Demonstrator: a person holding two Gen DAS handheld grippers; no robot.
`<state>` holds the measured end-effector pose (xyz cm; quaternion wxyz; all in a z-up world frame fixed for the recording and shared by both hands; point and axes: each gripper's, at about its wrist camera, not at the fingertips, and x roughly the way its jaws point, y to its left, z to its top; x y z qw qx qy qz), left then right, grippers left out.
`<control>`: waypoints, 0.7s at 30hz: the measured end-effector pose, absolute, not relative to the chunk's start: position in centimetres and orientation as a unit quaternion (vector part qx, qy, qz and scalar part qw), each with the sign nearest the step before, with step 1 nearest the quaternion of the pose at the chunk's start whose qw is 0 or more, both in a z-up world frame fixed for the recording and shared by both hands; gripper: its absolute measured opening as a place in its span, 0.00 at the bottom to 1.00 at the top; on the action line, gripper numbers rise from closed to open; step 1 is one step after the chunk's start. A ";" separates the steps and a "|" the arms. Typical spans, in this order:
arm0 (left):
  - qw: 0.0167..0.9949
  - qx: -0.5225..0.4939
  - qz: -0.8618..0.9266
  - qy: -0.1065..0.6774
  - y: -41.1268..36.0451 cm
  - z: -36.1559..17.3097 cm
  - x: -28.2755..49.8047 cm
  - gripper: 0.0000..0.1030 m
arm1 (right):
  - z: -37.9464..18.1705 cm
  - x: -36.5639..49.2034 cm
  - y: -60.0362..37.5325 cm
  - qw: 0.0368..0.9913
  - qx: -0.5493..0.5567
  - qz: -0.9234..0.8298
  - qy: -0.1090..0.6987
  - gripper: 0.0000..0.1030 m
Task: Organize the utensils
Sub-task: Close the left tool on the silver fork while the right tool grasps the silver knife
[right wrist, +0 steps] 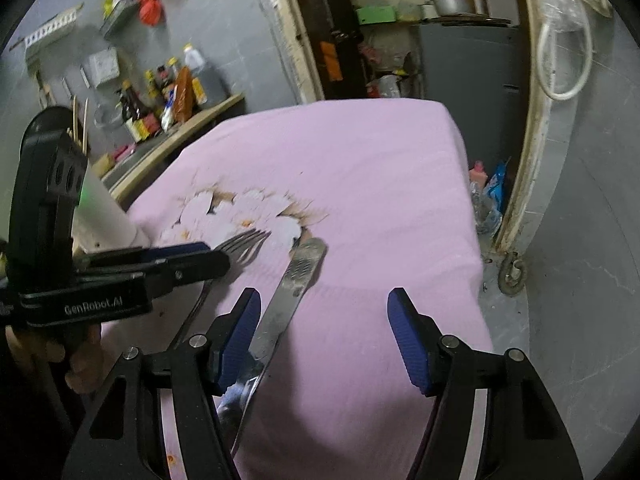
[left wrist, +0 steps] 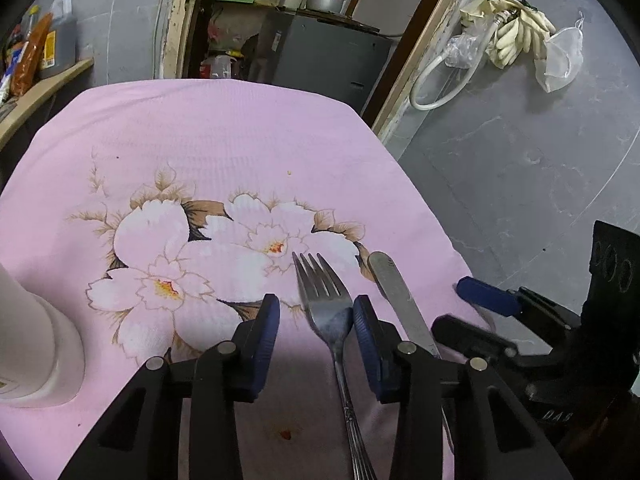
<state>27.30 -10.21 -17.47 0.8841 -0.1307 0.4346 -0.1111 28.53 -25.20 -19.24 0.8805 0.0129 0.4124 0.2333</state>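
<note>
A steel fork (left wrist: 326, 308) lies on the pink flowered tablecloth (left wrist: 240, 140), tines pointing away. A table knife (left wrist: 400, 300) lies just right of it. My left gripper (left wrist: 316, 316) is open, low over the cloth; the fork lies between its blue pads, close to the right one. My right gripper (right wrist: 324, 320) is open; the knife (right wrist: 288, 292) lies beside its left pad. The fork (right wrist: 240, 242) also shows in the right wrist view, partly hidden by the left gripper's fingers (right wrist: 188, 258). The right gripper shows in the left wrist view at the right (left wrist: 480, 312).
A white cylindrical holder (left wrist: 36, 344) stands on the cloth at the left; in the right wrist view (right wrist: 108, 212) it holds chopsticks. The table's right edge drops to a grey floor (left wrist: 540, 180). A shelf with bottles (right wrist: 168, 96) runs along the left wall.
</note>
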 end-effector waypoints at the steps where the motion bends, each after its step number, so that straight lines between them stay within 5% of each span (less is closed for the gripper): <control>1: 0.884 -0.133 -0.112 0.435 -10.1 -17.4 27.4 0.35 | -19.2 28.5 -25.1 0.880 0.009 0.234 0.414 0.59; 15: 0.879 -0.147 -0.120 0.437 -9.8 -17.5 27.7 0.33 | -18.9 27.6 -23.5 0.869 -0.082 0.220 0.435 0.59; 21: 0.874 -0.148 -0.134 0.444 -10.0 -17.5 28.1 0.28 | -18.3 27.1 -24.1 0.870 -0.092 0.204 0.440 0.47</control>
